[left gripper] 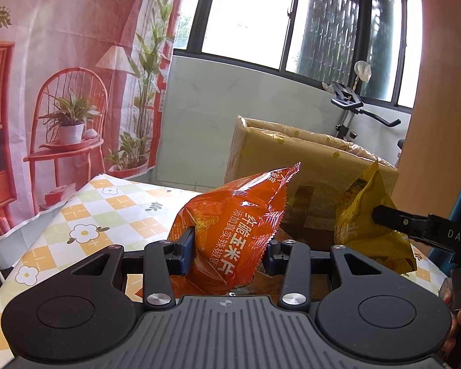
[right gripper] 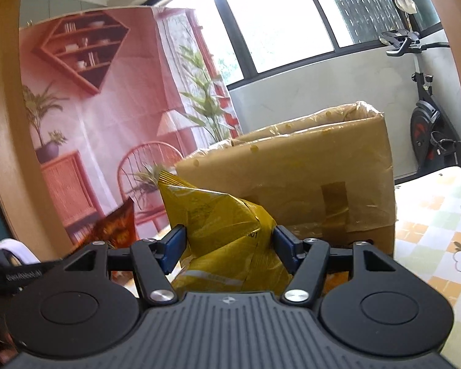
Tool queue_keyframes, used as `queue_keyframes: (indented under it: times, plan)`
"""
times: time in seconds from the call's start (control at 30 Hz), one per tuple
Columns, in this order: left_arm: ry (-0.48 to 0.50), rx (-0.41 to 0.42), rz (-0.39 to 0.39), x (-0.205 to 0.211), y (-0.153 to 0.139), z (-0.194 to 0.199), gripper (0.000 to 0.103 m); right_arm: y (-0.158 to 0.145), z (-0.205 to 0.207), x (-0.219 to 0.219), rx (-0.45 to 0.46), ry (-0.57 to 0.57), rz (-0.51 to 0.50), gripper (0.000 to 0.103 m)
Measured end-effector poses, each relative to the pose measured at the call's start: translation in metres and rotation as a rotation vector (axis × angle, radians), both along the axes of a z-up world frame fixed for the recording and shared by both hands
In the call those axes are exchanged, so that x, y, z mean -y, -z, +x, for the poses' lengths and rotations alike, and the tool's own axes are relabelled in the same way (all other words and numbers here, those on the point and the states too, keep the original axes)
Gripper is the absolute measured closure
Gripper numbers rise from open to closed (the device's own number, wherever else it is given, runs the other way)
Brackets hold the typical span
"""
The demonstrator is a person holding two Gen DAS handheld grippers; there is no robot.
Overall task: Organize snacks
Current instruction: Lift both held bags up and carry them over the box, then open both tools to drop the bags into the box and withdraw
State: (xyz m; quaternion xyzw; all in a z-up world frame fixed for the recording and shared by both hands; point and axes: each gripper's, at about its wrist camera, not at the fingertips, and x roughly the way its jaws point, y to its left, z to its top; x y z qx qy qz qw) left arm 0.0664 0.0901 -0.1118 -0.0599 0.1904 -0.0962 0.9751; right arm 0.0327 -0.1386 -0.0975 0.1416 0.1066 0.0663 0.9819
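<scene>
We had the left hand-held gripper [left gripper: 227, 253] clamped on the orange bag [left gripper: 230, 230], the right hand-held gripper [right gripper: 227, 247] pinching the yellow bag [right gripper: 221, 236], cardboard box [right gripper: 307, 172] behind at centre frame.

Orange chip bag [left gripper: 230, 230] & yellow bag [right gripper: 221, 240] held upright, near tan cardboard box [right gripper: 307, 169].

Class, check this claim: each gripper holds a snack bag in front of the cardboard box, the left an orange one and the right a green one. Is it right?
Not quite. The right gripper holds a yellow bag, not a green one, as the right wrist view shows. The left gripper does hold the orange bag, both before the cardboard box.
</scene>
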Motion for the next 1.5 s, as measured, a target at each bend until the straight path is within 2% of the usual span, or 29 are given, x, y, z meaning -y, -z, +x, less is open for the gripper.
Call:
queue_keyframes:
  times: [0.27,0.7,0.93,1.2,1.33,1.5]
  plan:
    - [0.002,0.008,-0.006,0.0,-0.002,-0.002,0.058,-0.007,-0.001,-0.004,0.021,0.017,-0.023,0.039]
    - [0.016,0.024,-0.03,-0.004,-0.004,-0.004,0.058,-0.047,-0.01,0.014,0.139,0.056,0.005,0.039]
    - [0.07,0.088,-0.04,0.001,-0.032,0.009,0.058,-0.063,-0.001,0.021,0.153,0.072,-0.035,0.039]
    - [0.198,0.15,-0.033,0.031,-0.085,0.058,0.058,-0.104,0.029,0.038,0.219,0.06,-0.1,0.039]
    - [0.229,0.137,-0.013,0.057,-0.101,0.1,0.058,-0.12,0.062,0.047,0.211,0.065,-0.148,0.039]
    - [0.238,0.069,-0.039,0.079,-0.11,0.154,0.058,-0.123,0.103,0.055,0.186,0.094,-0.194,0.039]
